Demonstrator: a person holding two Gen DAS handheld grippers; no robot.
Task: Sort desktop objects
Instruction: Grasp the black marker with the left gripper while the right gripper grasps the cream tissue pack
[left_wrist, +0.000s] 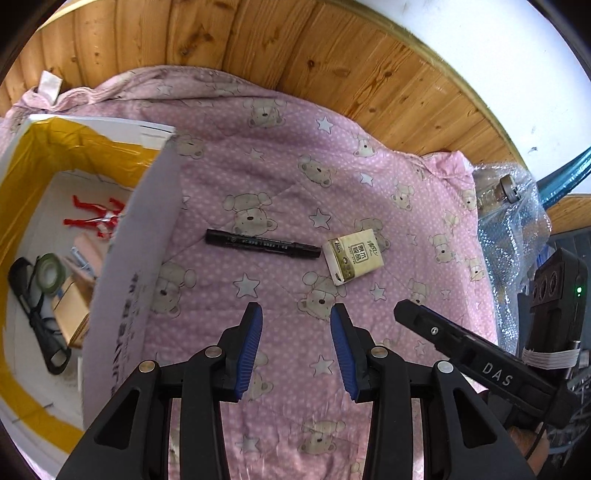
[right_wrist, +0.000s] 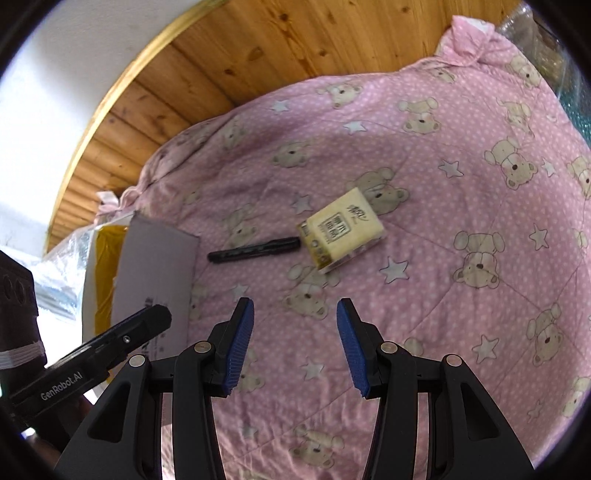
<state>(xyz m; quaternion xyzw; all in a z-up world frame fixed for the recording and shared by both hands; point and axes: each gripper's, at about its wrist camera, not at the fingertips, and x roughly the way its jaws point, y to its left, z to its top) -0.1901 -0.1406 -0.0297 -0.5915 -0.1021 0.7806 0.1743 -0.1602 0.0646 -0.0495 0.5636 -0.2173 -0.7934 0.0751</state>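
Observation:
A black marker pen (left_wrist: 263, 243) (right_wrist: 255, 250) lies flat on the pink bear-print quilt (left_wrist: 295, 155) (right_wrist: 443, 221). Its tip end almost touches a cream tissue pack (left_wrist: 352, 256) (right_wrist: 341, 229) to its right. My left gripper (left_wrist: 296, 314) hovers open above the quilt, just short of both objects, nothing between its blue pads. My right gripper (right_wrist: 295, 308) is open too, nearer than the pen and the pack, empty. The right gripper's body (left_wrist: 480, 362) shows at the lower right of the left wrist view.
An open white cardboard box (left_wrist: 133, 236) (right_wrist: 155, 266) lined with yellow tape stands left of the pen. Inside lie a red figure (left_wrist: 96, 218), a green tape roll (left_wrist: 50, 267), a black strap and small cartons. Bubble wrap with a bottle (left_wrist: 506, 199) lies at the right. Wooden panelling (left_wrist: 295, 44) runs behind.

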